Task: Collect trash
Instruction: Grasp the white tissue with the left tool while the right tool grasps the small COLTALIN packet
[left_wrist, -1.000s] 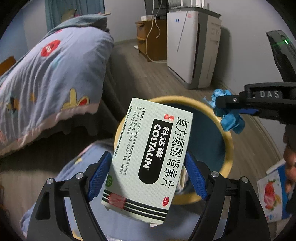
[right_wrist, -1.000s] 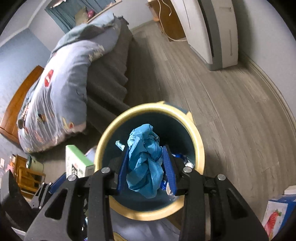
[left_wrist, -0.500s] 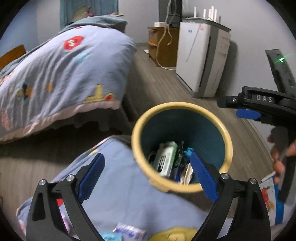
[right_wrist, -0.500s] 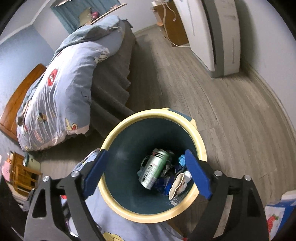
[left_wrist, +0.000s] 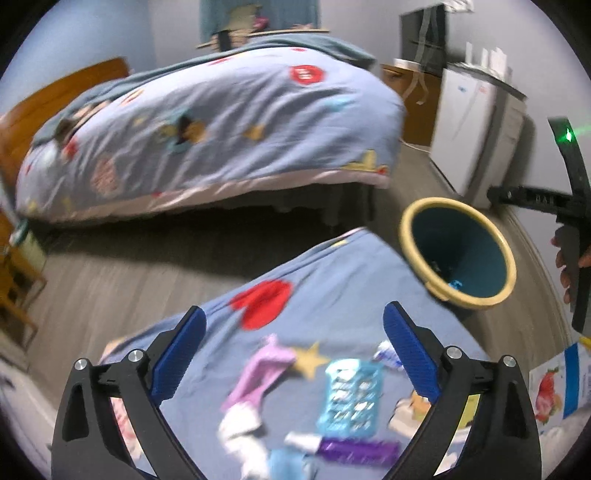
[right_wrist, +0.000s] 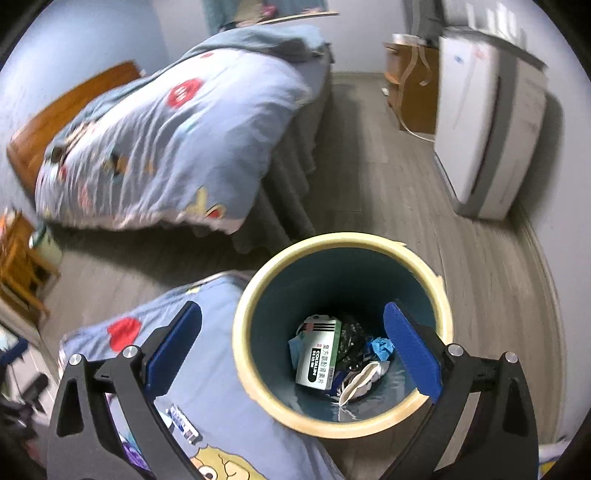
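A round bin (right_wrist: 255, 295) with a yellow rim and teal inside stands on the floor; it also shows in the left wrist view (left_wrist: 413, 221). Inside it lie the white-green medicine box (right_wrist: 319, 356), a crumpled blue glove (right_wrist: 382, 347) and other scraps. My right gripper (right_wrist: 293, 350) is open and empty above the bin. My left gripper (left_wrist: 293, 356) is open and empty over a blue blanket (left_wrist: 332, 280) that carries a blue blister pack (left_wrist: 352, 397), a purple wrapper (left_wrist: 356, 448), a pink wrapper (left_wrist: 260, 371) and white paper (left_wrist: 242, 426).
A bed (left_wrist: 207, 129) with a blue patterned duvet fills the back left. A white appliance (left_wrist: 476, 133) and a wooden cabinet (left_wrist: 417, 99) stand by the right wall. A strawberry carton (left_wrist: 554, 387) lies at the right. Wooden furniture (right_wrist: 18, 258) stands at the left.
Both grippers opened: the medicine box and the blue glove fell into the bin. My left gripper then swung left and back over the blanket with the trash.
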